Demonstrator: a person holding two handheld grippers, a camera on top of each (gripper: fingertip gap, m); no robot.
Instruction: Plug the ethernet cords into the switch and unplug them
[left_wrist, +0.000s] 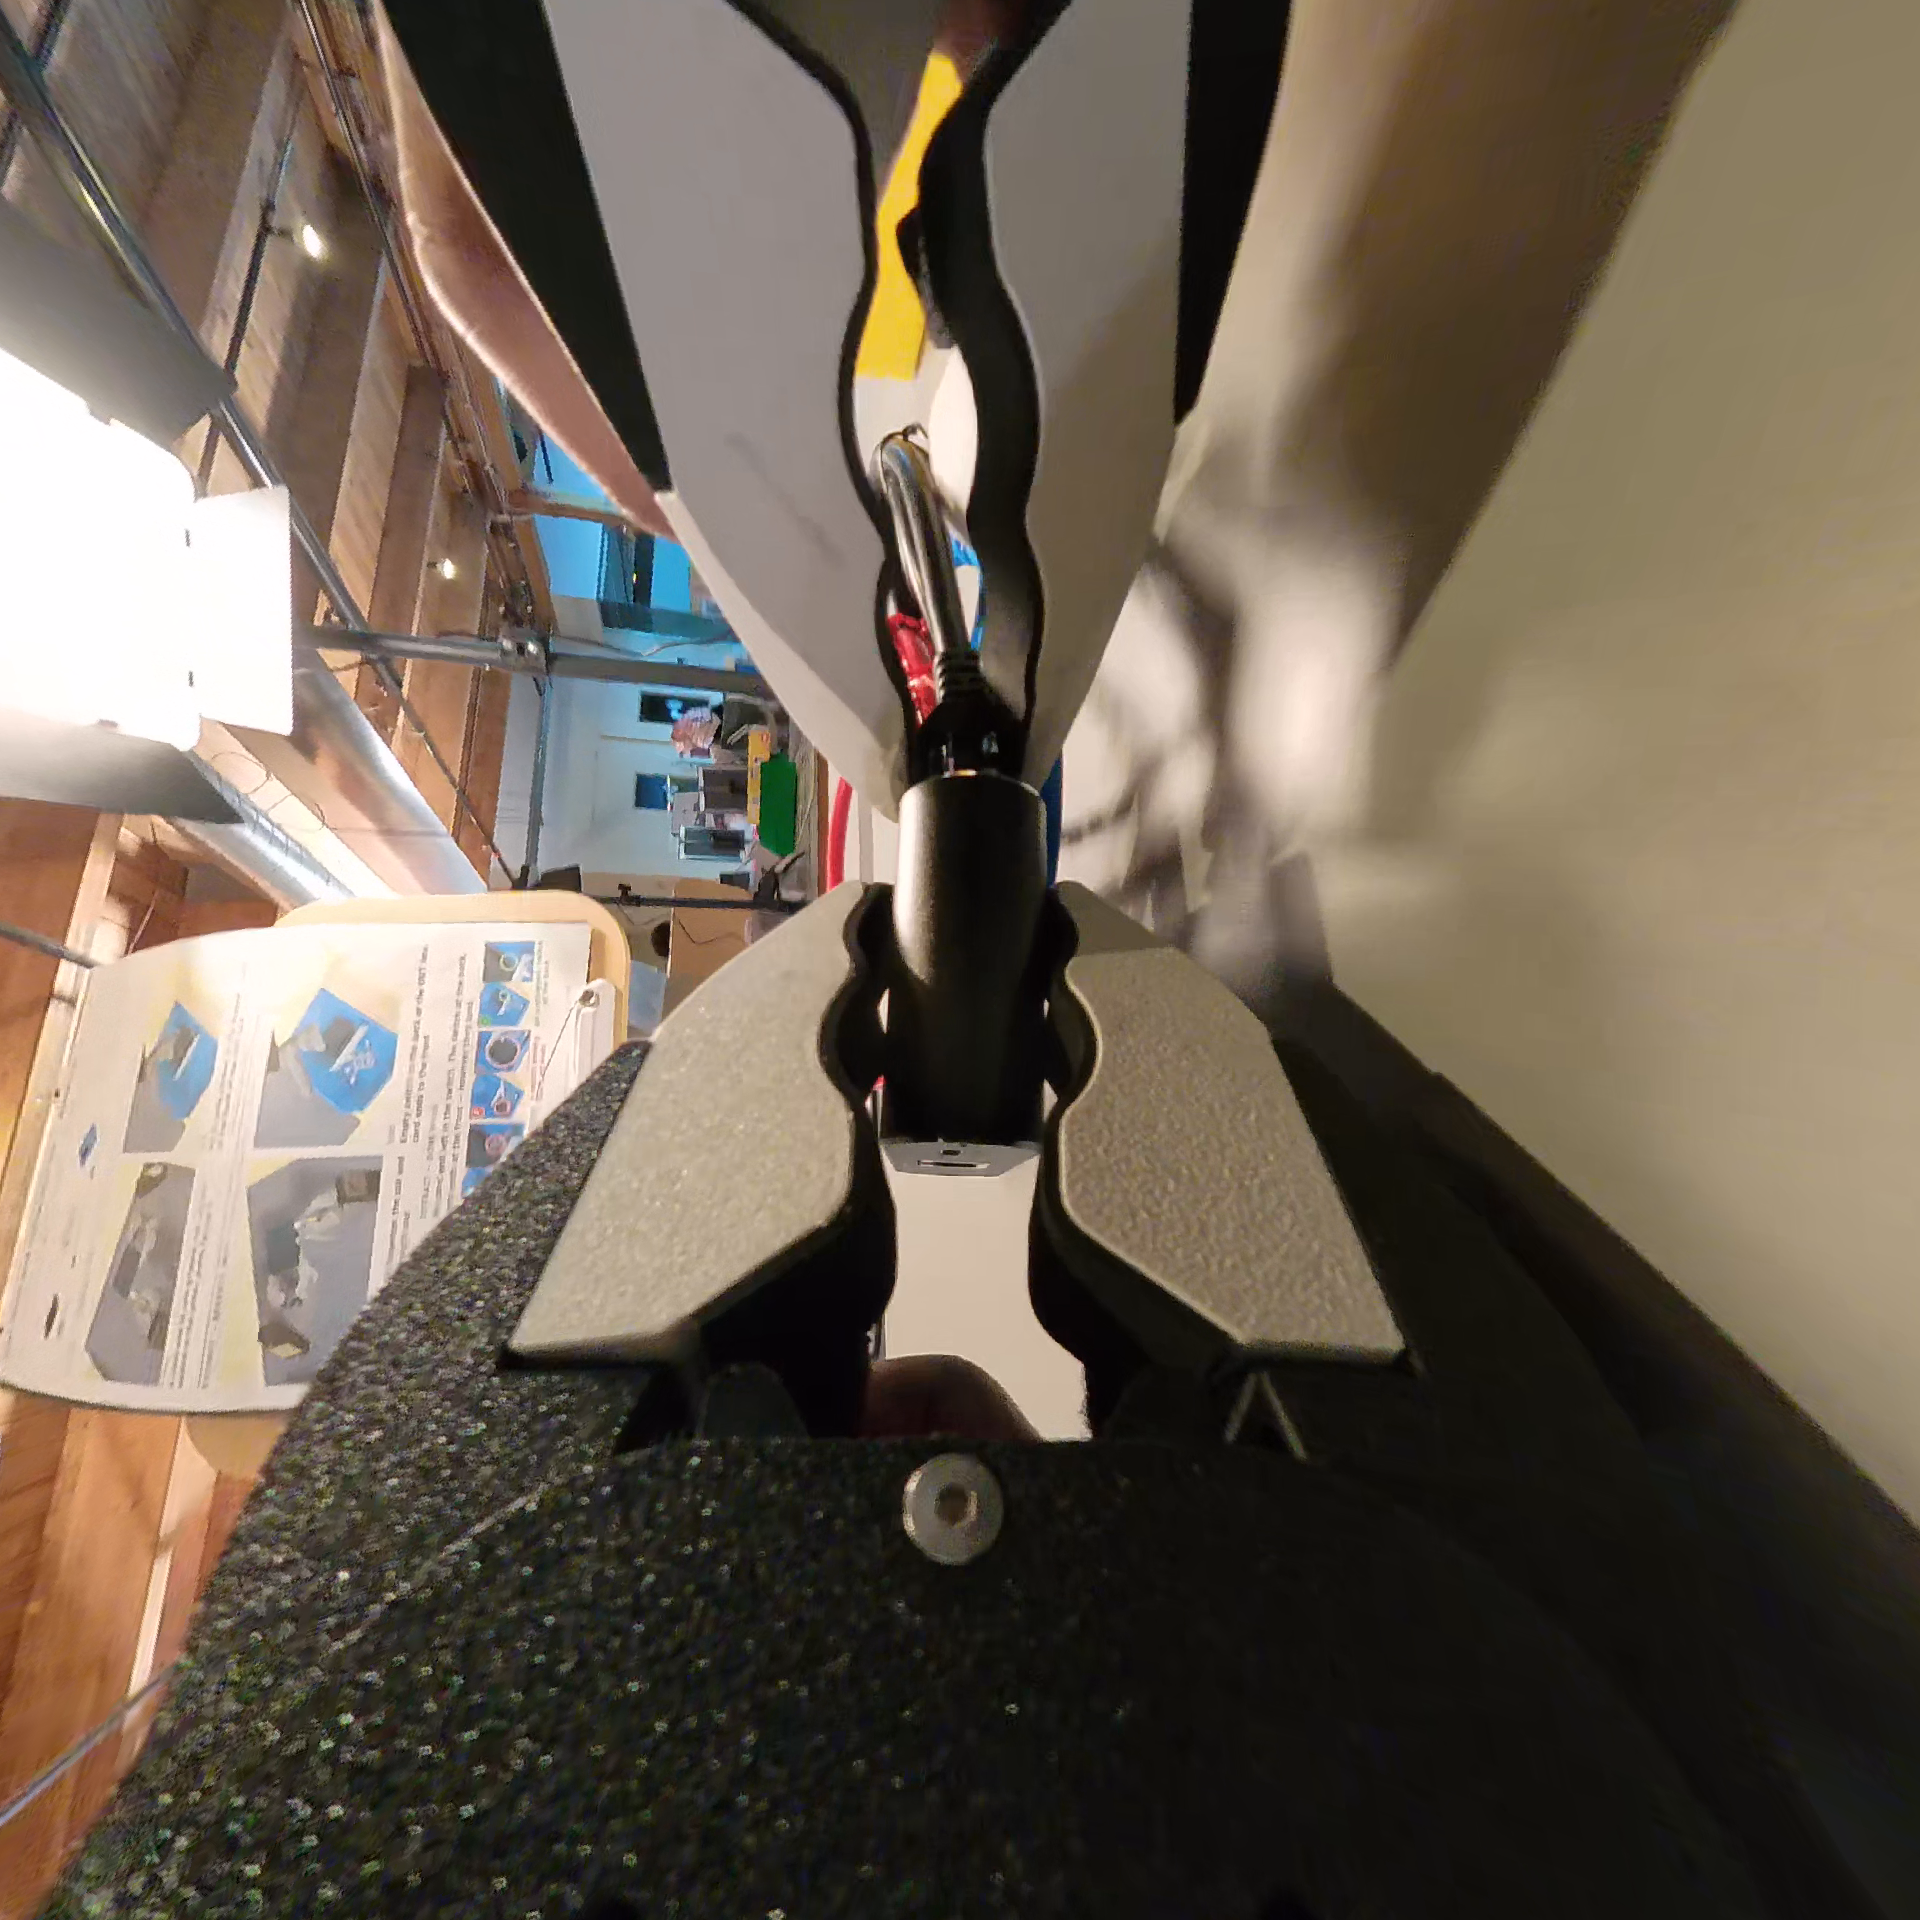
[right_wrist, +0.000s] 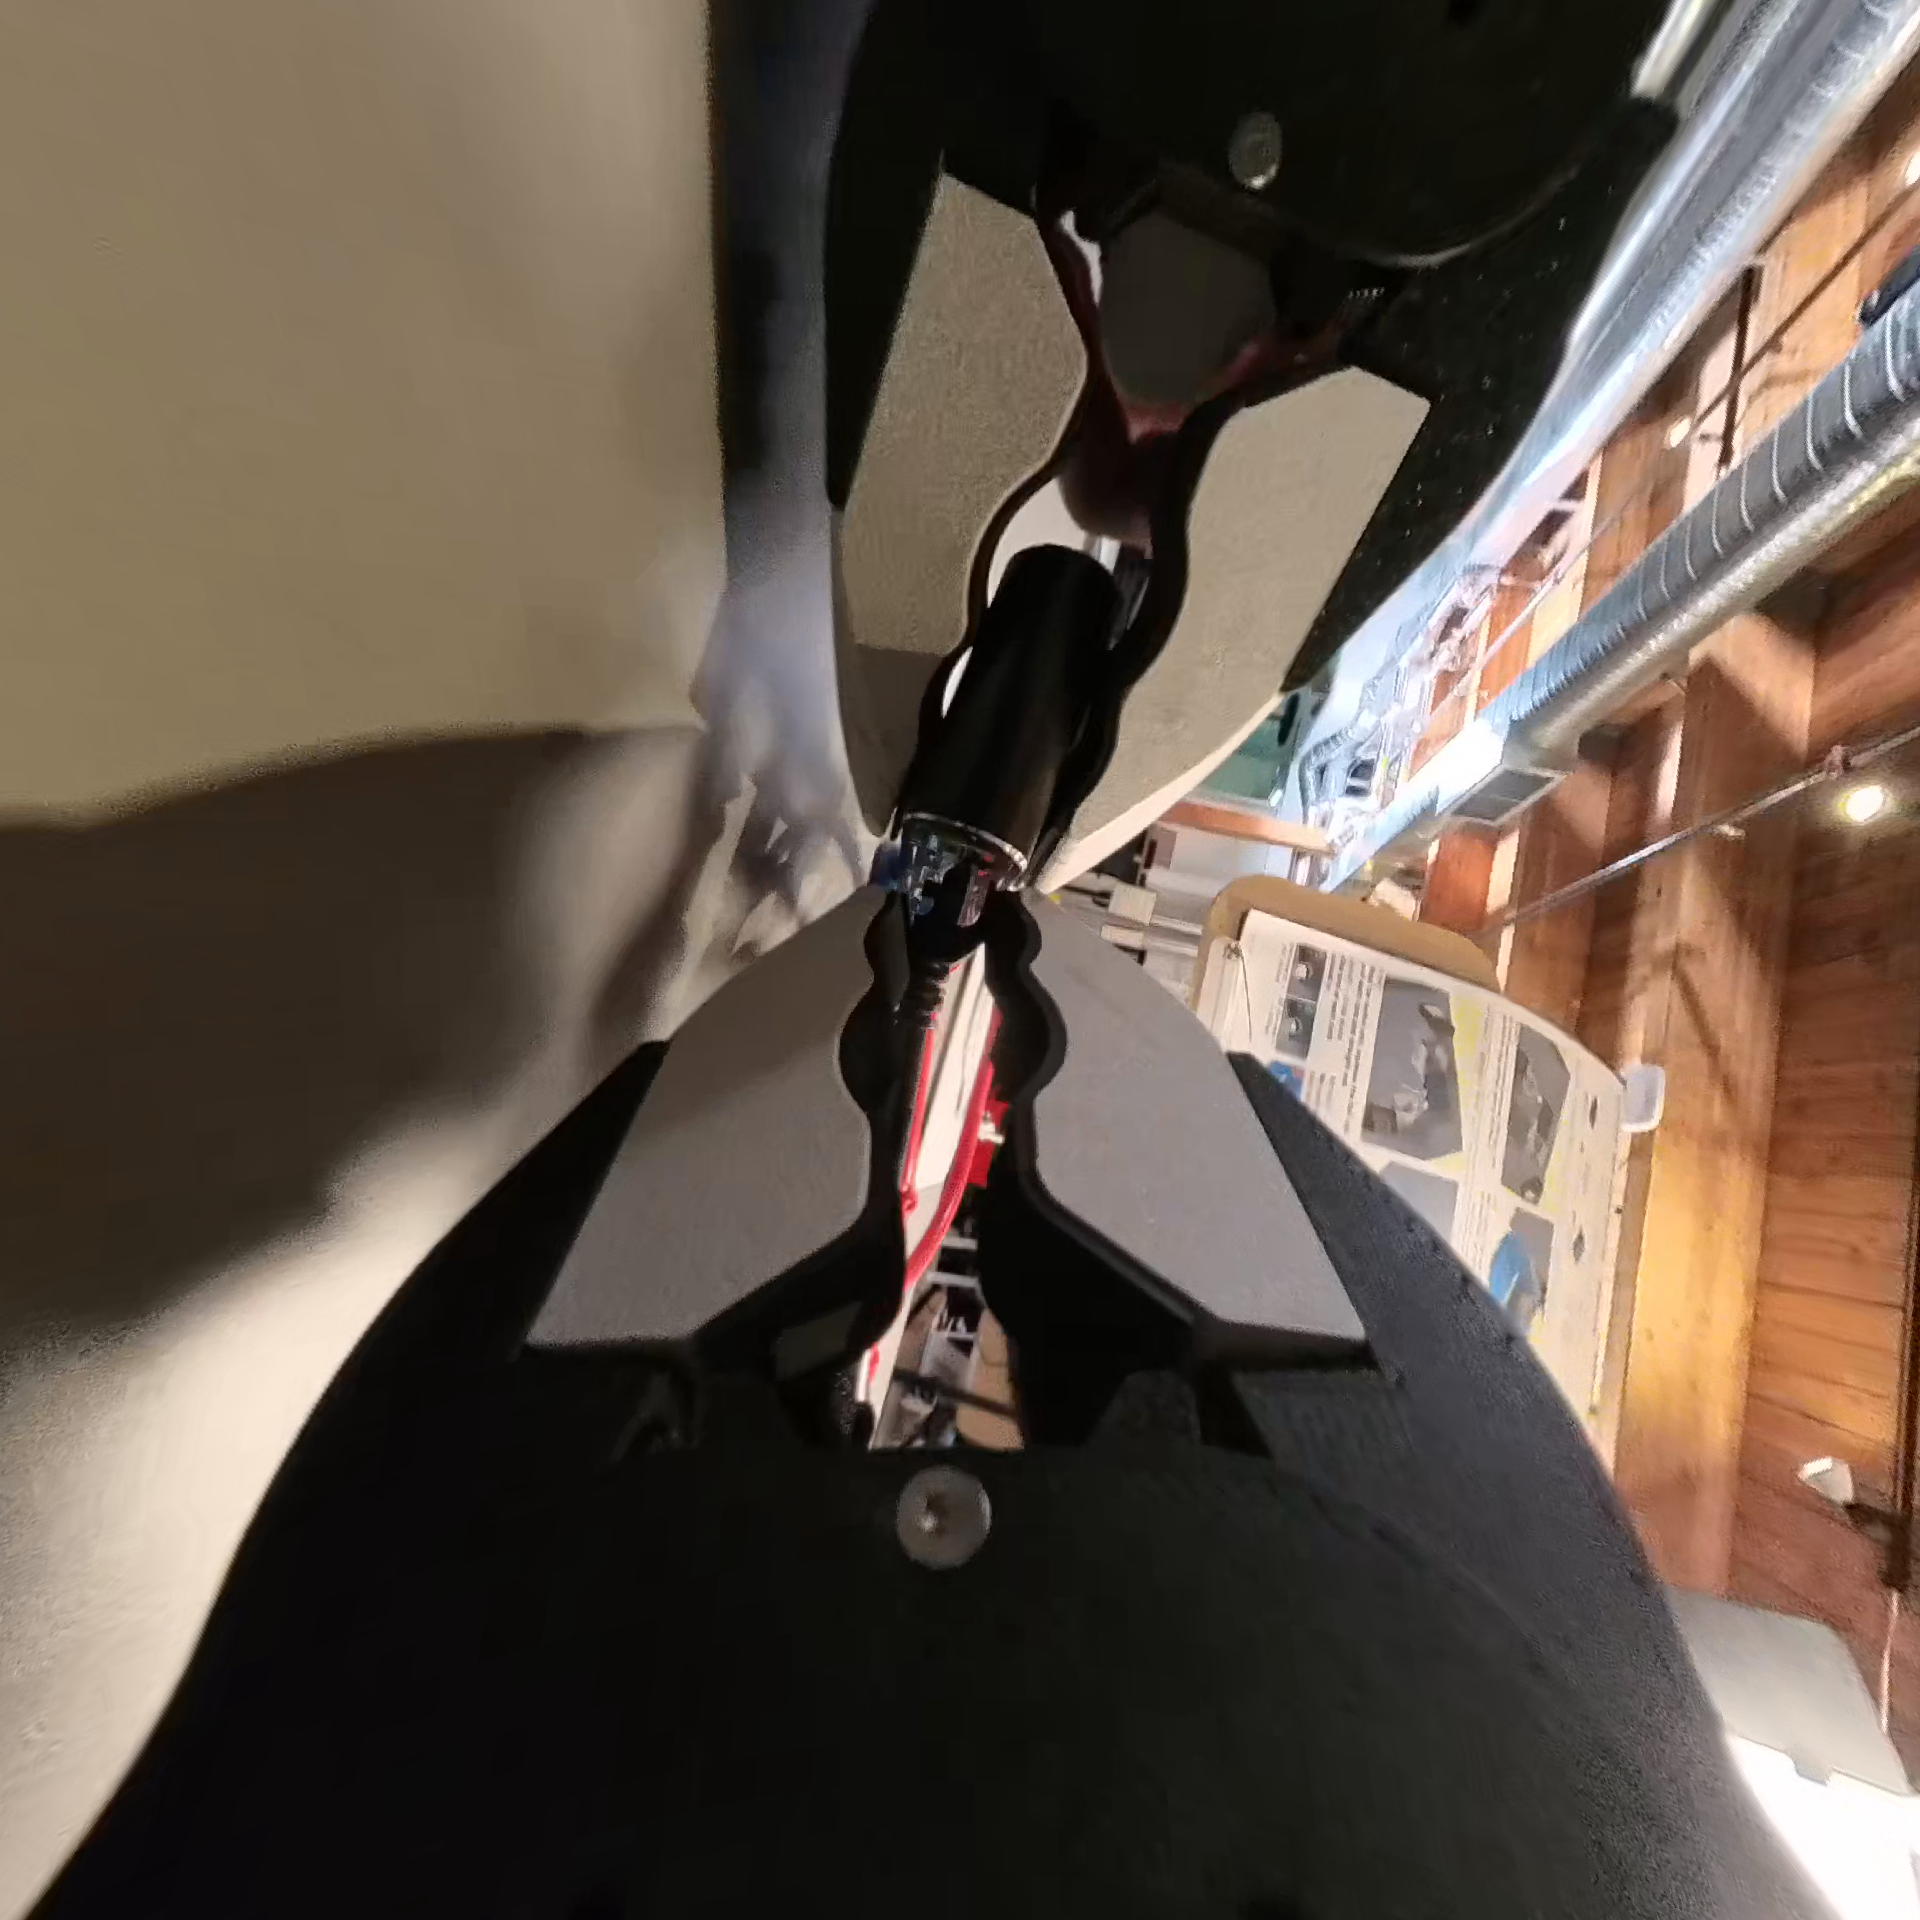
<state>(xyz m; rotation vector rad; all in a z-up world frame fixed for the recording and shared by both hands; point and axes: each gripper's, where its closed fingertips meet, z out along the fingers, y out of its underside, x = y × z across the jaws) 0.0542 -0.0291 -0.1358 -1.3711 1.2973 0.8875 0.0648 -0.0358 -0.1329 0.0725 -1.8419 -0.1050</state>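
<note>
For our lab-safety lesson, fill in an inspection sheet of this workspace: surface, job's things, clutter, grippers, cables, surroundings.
Surface: nothing seen; only a blurred beige wall.
Job's things: black cylindrical connector meets a black plug end to end; no switch in view.
Clutter: nothing seen.
Grippers: left gripper shut on the black cylindrical connector; right gripper shut on the black plug; they face each other.
Cables: silvery cable loops away from the black plug; red cord beside it.
Surroundings: illustrated sheet, metal ducts, wooden ceiling.
</note>
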